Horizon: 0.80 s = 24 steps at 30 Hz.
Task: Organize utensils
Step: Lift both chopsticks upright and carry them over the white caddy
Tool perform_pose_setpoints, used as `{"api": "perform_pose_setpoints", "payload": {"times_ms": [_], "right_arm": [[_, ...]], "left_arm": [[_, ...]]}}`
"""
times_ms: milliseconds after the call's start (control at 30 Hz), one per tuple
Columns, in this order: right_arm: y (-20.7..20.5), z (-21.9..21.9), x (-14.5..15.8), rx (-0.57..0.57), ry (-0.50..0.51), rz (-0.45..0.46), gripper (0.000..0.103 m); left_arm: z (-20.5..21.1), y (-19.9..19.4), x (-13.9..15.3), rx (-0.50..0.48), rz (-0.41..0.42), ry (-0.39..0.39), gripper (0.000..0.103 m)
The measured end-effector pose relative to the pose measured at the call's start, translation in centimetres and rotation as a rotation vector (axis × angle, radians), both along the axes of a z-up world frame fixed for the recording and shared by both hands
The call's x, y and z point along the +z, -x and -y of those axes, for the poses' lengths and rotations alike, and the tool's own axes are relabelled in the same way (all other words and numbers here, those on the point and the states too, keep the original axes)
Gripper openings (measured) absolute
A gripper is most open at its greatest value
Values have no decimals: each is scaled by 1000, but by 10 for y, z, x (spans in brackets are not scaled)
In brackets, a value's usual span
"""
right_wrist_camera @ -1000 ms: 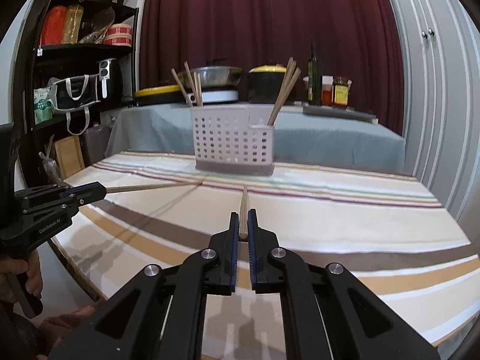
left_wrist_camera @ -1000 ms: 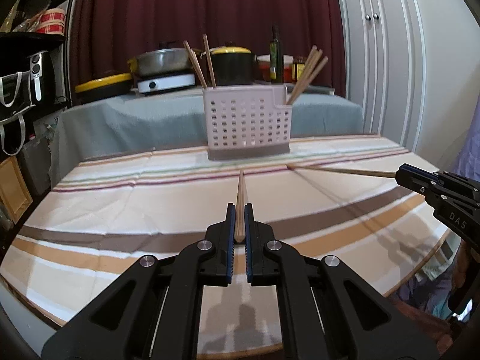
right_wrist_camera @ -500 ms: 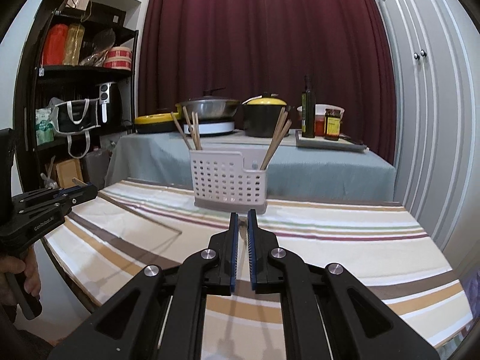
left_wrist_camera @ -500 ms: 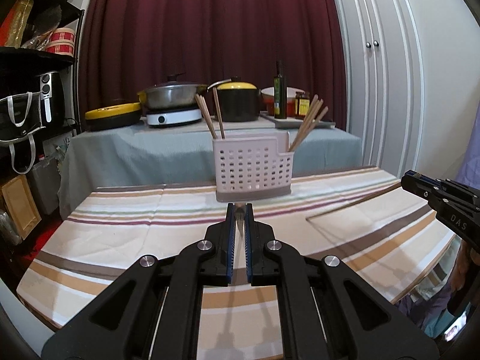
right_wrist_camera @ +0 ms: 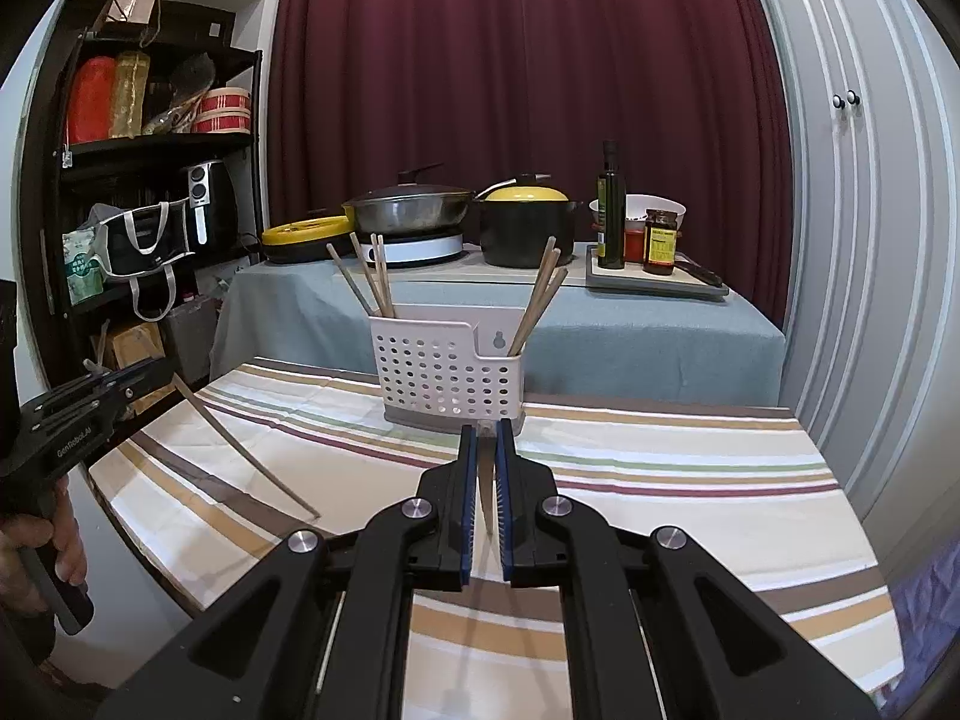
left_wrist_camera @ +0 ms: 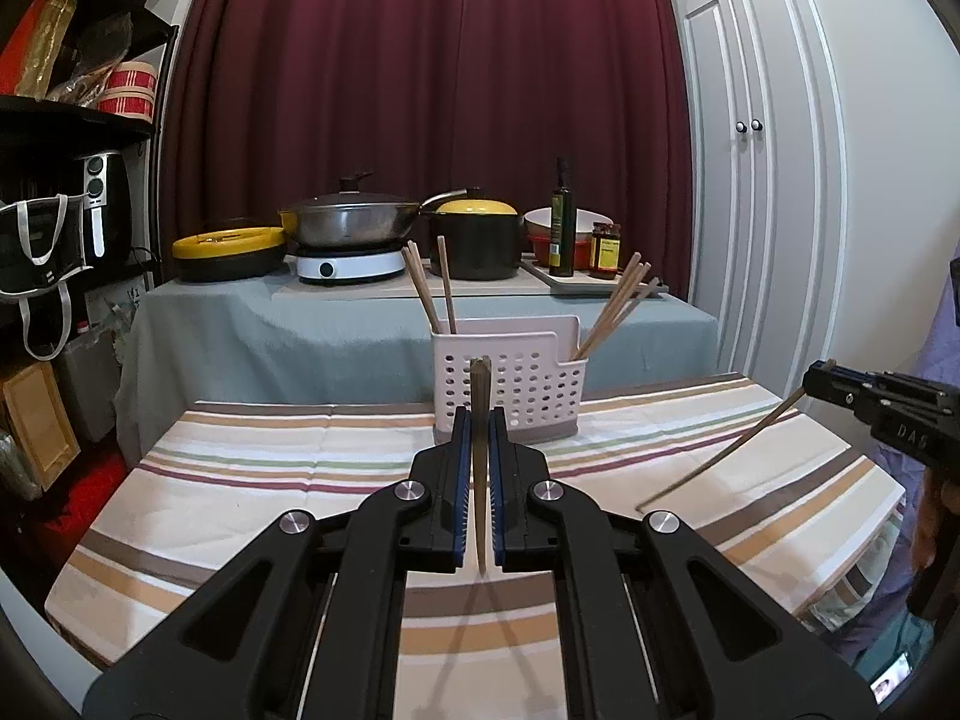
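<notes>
A chopstick point(left_wrist_camera: 480, 462) is clamped between the jaws of the left gripper point(left_wrist_camera: 479, 468), held near upright above the striped tablecloth point(left_wrist_camera: 252, 480). A second chopstick point(right_wrist_camera: 485, 480) is pinched in the right gripper point(right_wrist_camera: 486, 480), seen edge-on, so little of it can be made out. Both are carried toward the white perforated utensil caddy point(left_wrist_camera: 510, 384), which stands at the far side of the table w/ chopsticks already in its left and right compartments.

Step judged: transport, approx. mid-way; insertion not yet begun. Next move calls for each tip to be lifted over the caddy rim and lowered into a compartment w/o knocking the sticks inside.

Caddy interior is hidden; lower stick ends can't be seen.
</notes>
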State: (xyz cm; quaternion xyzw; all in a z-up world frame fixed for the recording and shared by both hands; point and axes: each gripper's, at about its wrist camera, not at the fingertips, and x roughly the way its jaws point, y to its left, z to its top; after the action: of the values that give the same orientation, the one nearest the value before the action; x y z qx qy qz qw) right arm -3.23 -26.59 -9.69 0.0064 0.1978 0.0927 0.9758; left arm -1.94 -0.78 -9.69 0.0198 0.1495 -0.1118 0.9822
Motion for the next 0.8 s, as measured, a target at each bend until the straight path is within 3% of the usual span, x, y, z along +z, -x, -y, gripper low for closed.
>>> {"api": "perform_pose_setpoints", "payload": {"times_ms": [800], "right_arm": [[-40,-8,12,-3,-8,75,7]], "left_arm": [[-3,-49,8,35,16,14,6]]}}
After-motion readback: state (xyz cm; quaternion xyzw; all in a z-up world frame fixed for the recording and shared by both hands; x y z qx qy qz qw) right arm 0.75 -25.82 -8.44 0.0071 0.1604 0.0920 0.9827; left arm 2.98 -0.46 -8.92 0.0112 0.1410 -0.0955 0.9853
